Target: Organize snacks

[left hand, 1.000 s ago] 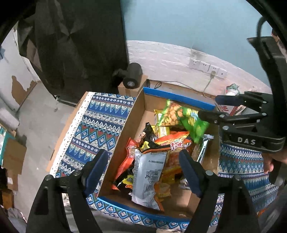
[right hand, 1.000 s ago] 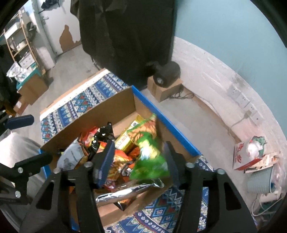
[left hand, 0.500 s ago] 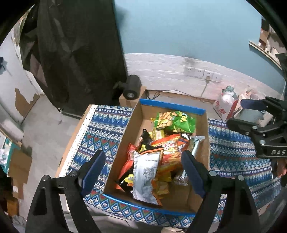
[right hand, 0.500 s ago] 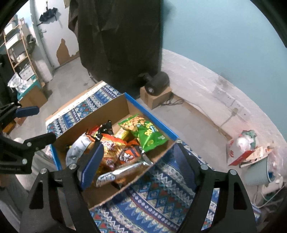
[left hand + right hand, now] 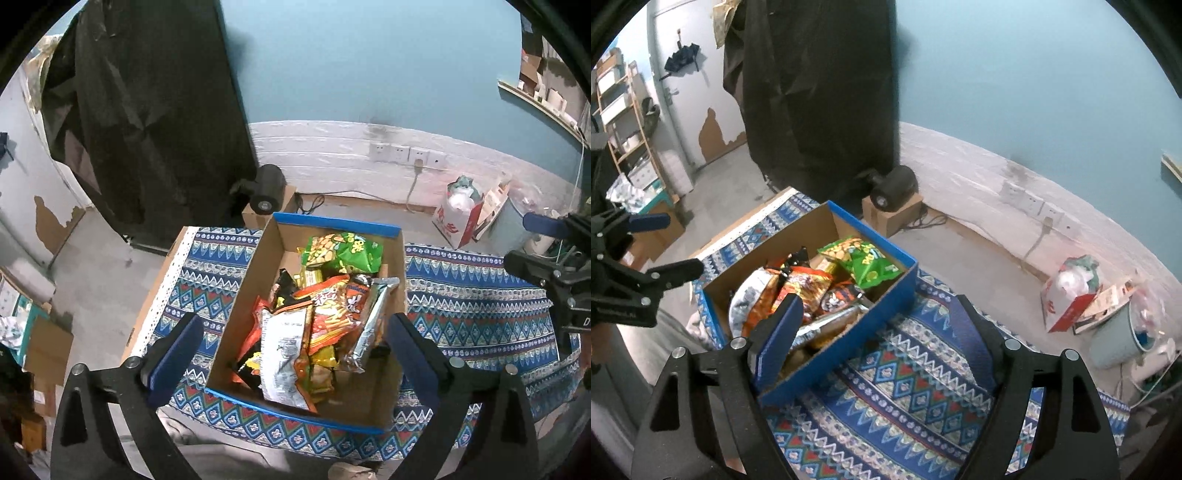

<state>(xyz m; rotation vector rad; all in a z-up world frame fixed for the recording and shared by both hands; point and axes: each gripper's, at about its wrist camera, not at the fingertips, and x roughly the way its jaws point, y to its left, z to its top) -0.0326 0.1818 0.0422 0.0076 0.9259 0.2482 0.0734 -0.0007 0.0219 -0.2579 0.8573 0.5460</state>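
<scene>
1. Patterned cloth (image 5: pixel 476 295): a woven-looking cover in blue, red and white diamond and zigzag bands, spread flat under the box; more of it is seen than a second ago, the views having drawn back.
2. Cardboard box (image 5: pixel 243 295): a brown, open-topped rectangle with blue-taped rims, set on the cloth. In the left wrist view it is framed between the spread jaws, below and beyond them, untouched. In the right wrist view it lies left of centre, behind the left finger.
3. Left gripper (image 5: pixel 291 339): black frame with blue pads; the jaws are spread wide with nothing pinched, having just been opening. The gap is wider than a second ago.
4. Right gripper (image 5: pixel 882 328): same build; the jaws are spread and empty, having been opening within the last second. A second ago the green bag was between its pads.
5. White-backed bag (image 5: pixel 284 354): crinkled foil printed with small text, laid on top at the near end of the box.
6. Orange bag (image 5: pixel 332 314): glossy, laid across the middle of the heap.
7. Silver packet (image 5: pixel 373 321): a long metallic sleeve, leaned along the right wall.
8. Green bag (image 5: pixel 343 251): a shiny pouch, now laid flat at the far end of the box.
</scene>
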